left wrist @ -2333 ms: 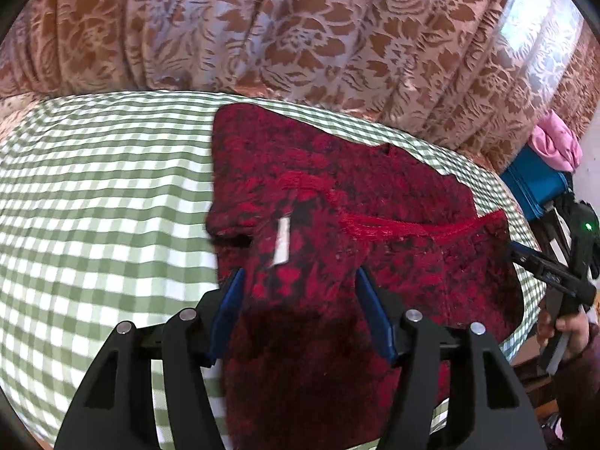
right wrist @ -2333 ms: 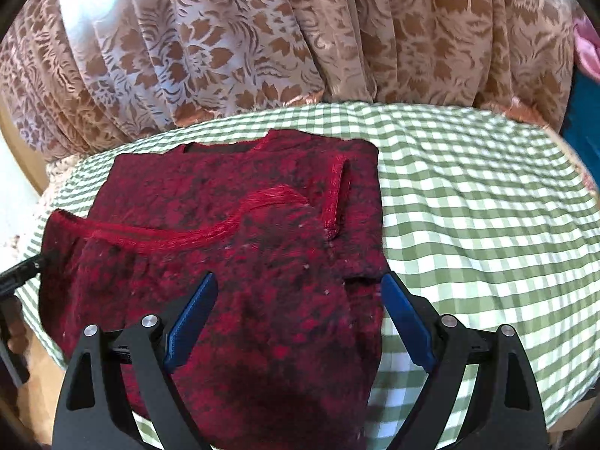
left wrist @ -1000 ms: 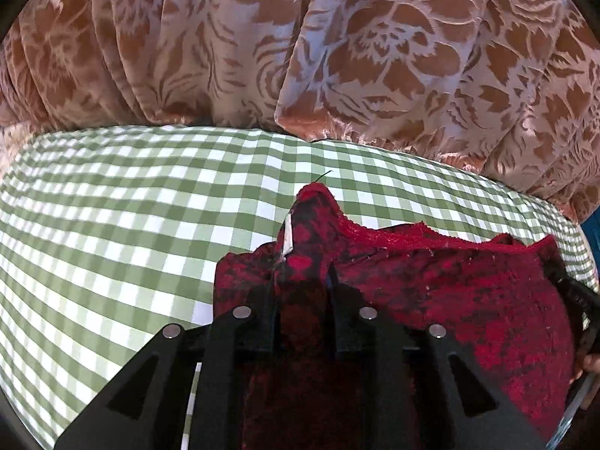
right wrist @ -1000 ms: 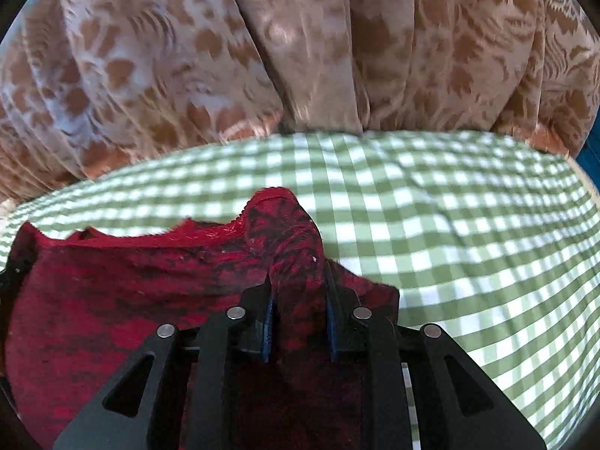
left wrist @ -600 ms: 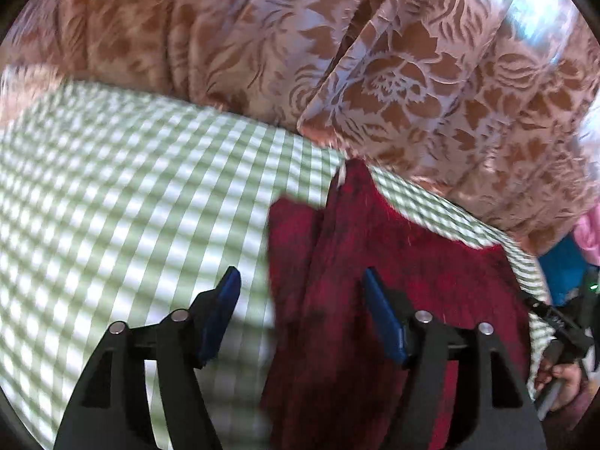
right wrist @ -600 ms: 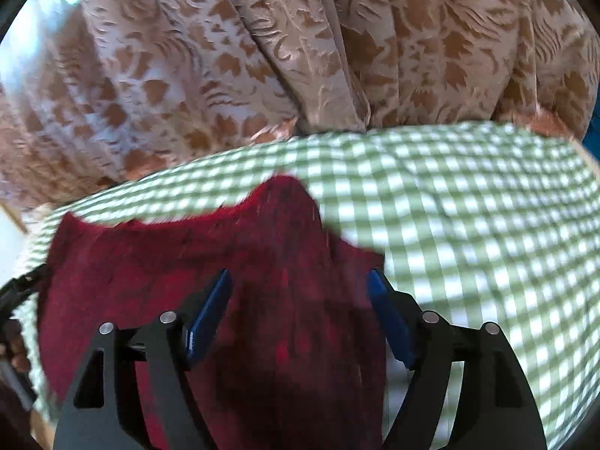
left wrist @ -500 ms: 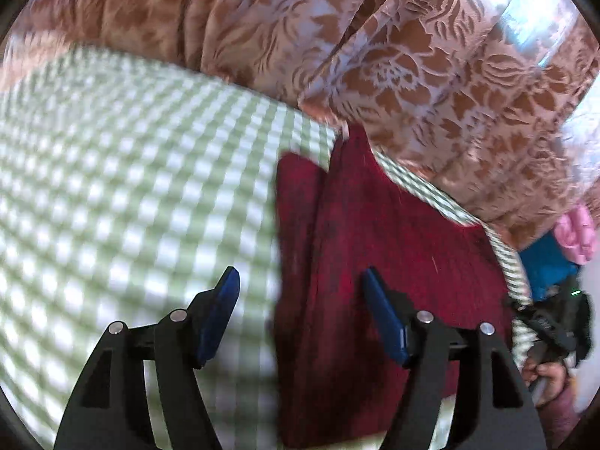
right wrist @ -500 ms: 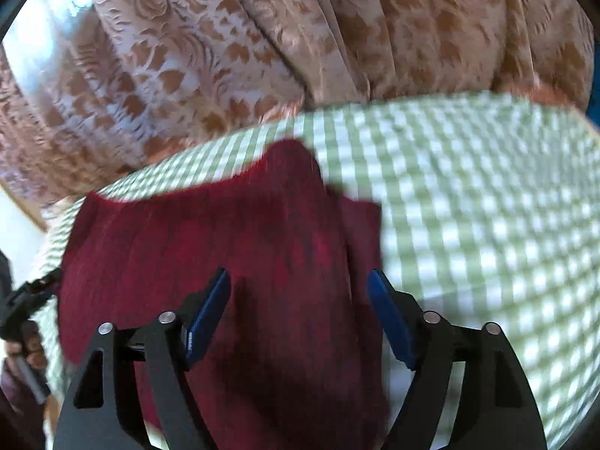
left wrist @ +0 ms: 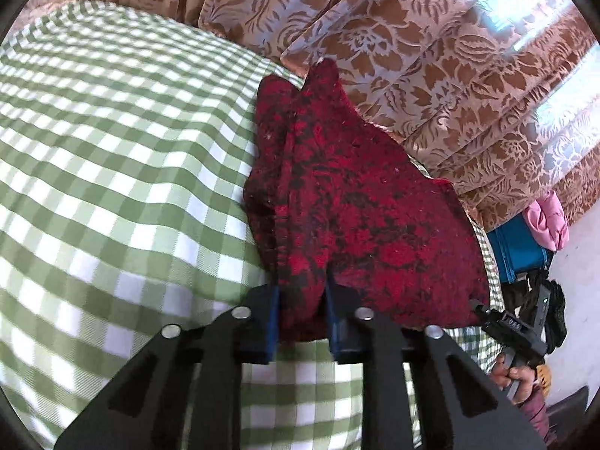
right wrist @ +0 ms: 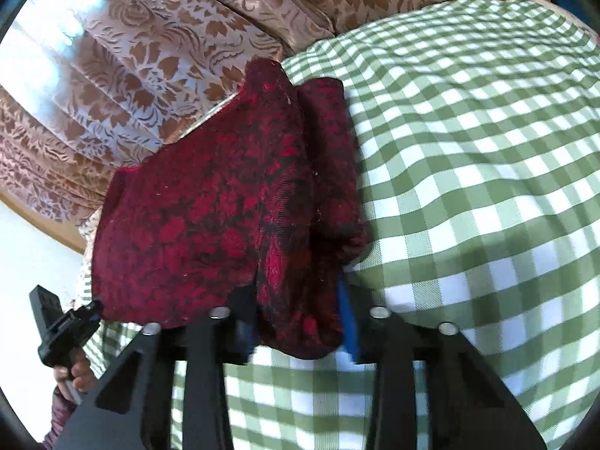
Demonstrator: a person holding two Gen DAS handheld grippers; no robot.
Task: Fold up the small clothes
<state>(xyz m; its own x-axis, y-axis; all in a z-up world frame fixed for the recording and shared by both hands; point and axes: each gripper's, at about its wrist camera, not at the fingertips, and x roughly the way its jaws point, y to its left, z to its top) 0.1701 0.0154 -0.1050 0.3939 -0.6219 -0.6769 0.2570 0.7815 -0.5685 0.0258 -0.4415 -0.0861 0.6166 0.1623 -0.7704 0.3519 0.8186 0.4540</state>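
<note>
Both grippers' fingers closing, clamped on red garment (left wrist: 360,202) near edge; fingertips hidden by cloth.

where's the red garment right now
The red garment lies folded on the green checked cloth below the floral curtain, its near edge between both tongs.

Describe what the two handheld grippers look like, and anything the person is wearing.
The left gripper and the right gripper look alike: matte black angular frames with triangular cut-outs, round silver screw heads, and blue pads on the fingers. Seen from outside, the right one is a black handle unit showing a small green light. A dark maroon sleeve shows at the wrist.
</note>
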